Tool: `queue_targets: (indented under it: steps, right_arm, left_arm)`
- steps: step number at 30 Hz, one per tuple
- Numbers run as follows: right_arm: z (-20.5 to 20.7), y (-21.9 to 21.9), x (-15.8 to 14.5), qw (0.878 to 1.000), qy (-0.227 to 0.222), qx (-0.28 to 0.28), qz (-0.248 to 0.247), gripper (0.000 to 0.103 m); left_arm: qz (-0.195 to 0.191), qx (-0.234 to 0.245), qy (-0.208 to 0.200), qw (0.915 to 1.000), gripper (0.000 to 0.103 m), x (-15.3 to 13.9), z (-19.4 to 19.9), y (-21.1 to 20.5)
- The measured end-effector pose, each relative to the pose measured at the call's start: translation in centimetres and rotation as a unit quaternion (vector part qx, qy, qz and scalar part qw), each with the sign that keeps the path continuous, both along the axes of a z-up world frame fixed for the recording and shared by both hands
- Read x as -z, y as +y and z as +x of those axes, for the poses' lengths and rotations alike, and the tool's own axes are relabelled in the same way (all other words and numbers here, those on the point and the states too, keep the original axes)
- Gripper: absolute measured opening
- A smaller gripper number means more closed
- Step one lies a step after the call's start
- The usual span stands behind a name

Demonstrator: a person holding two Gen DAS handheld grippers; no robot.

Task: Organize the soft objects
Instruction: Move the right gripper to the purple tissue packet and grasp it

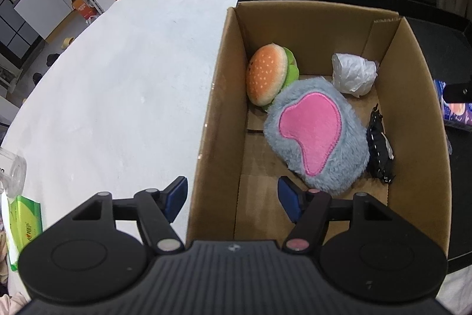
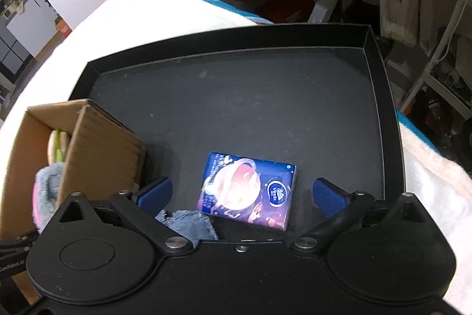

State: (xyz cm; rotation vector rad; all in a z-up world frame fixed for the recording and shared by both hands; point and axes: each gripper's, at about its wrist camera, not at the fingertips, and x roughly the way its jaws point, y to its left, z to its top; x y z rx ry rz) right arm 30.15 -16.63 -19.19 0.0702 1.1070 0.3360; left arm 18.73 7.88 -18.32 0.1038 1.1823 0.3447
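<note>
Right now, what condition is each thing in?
Brown cardboard box: open-topped, upright.
Plush hamburger: in box, on edge.
Grey-and-pink furry plush: lying in box.
White crumpled wad: in box.
Blue tissue pack: flat in black tray.
Left gripper: open, empty.
Right gripper: open, empty.

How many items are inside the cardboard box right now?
4 visible: a burger plush at the far left wall, a grey-and-pink plush in the middle, crumpled white plastic at the far end, and a black item by the right wall. Others could be hidden underneath.
</note>
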Motion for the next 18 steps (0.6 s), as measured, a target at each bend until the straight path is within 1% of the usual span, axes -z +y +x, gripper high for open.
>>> queue_targets:
  steps: [4,9,12,14,15,16,18]
  right_arm:
    - [0.3,0.3,0.8,1.0,-0.002,-0.014,-0.005,0.103]
    - [0.5,0.6,1.7,0.999,0.002,-0.02,-0.03,0.103]
    - [0.7,0.4,2.3,0.998,0.005,-0.023,-0.056,0.102]
    - [0.6,0.0,2.3,0.998,0.005,-0.021,-0.052,0.094]
    - [0.5,-0.1,2.2,0.998,0.003,-0.025,-0.056,0.085]
    - [0.4,-0.1,2.0,0.998,0.001,-0.03,-0.057,0.073]
    - [0.3,-0.4,1.7,0.998,-0.001,-0.037,-0.05,0.071]
  left_arm:
    - [0.011,0.006,0.009,0.9999,0.066,0.4,0.2,-0.7]
    - [0.017,0.005,0.014,0.9998,0.066,0.3,0.4,-1.2]
    - [0.021,0.002,0.016,0.9997,0.066,0.2,0.4,-1.3]
    - [0.021,0.001,0.014,0.9997,0.066,0.0,0.3,-1.5]
    - [0.021,0.0,0.014,0.9997,0.066,0.0,0.3,-1.5]
    - [0.021,-0.001,0.014,0.9997,0.066,-0.1,0.2,-1.5]
    - [0.022,-0.004,0.014,0.9996,0.066,-0.1,0.2,-1.5]
